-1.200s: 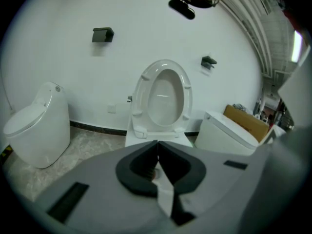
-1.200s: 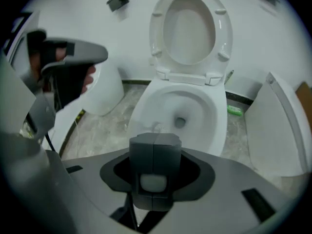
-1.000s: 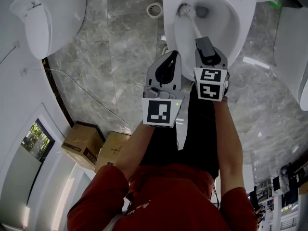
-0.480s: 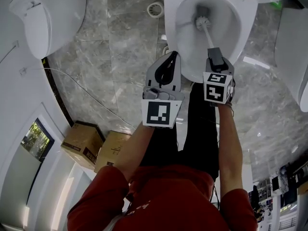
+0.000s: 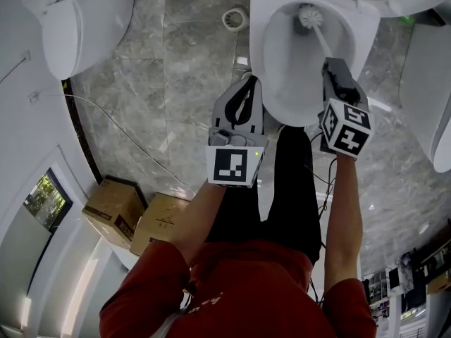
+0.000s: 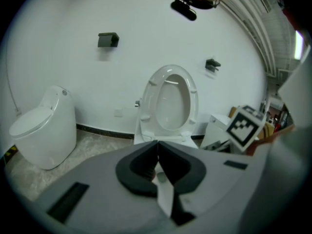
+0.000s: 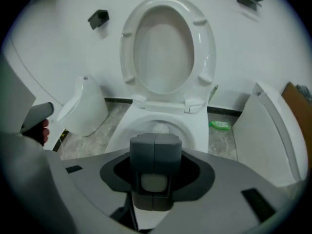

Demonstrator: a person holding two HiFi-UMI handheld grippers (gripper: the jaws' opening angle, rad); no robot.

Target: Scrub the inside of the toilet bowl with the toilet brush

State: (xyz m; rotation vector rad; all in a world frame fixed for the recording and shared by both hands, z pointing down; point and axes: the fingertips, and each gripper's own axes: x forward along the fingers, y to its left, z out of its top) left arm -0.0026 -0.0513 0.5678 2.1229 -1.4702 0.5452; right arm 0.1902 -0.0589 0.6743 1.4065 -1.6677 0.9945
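The white toilet bowl is at the top of the head view, its seat and lid raised. My right gripper is shut on the white handle of the toilet brush. The bristle head rests inside the bowl at its far side, near the right wall. In the right gripper view the jaws clamp the handle, and the brush head shows just beyond them in the bowl. My left gripper hovers over the floor beside the bowl's near left rim. It is shut and holds nothing.
Another white toilet stands at the far left and a third at the right. A floor drain lies left of the bowl. Cardboard boxes and a thin cable are on the marble floor. A green item lies by the wall.
My right gripper swung to the right and the brush head swept from the bowl's left side across to its far right. The left gripper stayed almost where it was.
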